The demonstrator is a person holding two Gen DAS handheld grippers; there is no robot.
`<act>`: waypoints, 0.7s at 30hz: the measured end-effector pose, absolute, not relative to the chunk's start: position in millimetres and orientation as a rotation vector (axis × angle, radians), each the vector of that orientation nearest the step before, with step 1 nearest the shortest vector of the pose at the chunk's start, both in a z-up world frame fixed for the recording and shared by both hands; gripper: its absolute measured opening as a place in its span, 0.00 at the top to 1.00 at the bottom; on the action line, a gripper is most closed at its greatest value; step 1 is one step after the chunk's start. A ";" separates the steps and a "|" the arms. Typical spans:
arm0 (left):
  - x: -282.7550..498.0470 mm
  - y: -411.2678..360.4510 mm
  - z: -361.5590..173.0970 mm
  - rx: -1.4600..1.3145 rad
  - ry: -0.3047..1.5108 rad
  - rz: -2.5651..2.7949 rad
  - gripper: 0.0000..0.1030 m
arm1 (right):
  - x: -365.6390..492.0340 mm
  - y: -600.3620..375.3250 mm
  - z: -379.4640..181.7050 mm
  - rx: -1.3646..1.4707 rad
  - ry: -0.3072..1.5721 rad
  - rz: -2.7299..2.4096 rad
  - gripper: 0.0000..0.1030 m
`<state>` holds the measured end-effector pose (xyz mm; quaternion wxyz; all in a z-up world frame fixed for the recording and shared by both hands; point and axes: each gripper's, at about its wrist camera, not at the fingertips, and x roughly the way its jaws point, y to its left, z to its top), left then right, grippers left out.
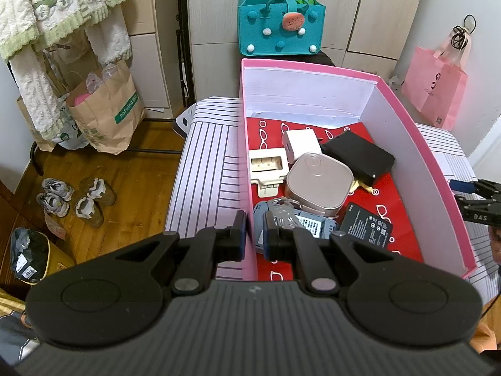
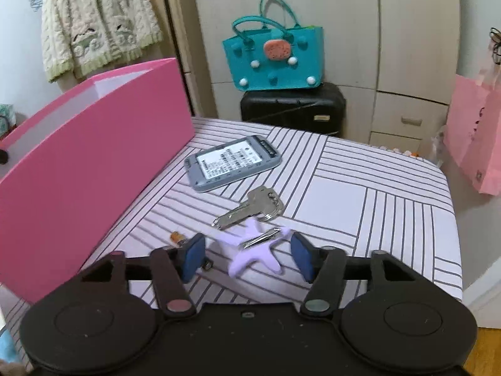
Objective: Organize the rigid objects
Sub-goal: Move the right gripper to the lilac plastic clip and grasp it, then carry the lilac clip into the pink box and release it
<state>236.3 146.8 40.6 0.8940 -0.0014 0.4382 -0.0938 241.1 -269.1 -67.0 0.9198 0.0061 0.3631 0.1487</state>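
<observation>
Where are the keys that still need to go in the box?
In the right wrist view, the keys lie on the striped surface outside the pink box, between the grey device and the purple star-shaped piece, just ahead of the open right gripper.

My right claw (image 2: 247, 258) stands open over the striped worktop (image 2: 360, 206), its pads either side of a lilac star-shaped piece (image 2: 250, 257) with a metal clip (image 2: 260, 237) across it. Keys (image 2: 250, 208) and a grey device (image 2: 233, 163) lie beyond, beside the pink box (image 2: 94, 156).
</observation>
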 end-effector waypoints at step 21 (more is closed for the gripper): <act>236.8 143.2 40.0 0.056 0.932 -0.206 0.92 | 229.8 -260.8 -8.1 0.042 0.687 0.371 0.78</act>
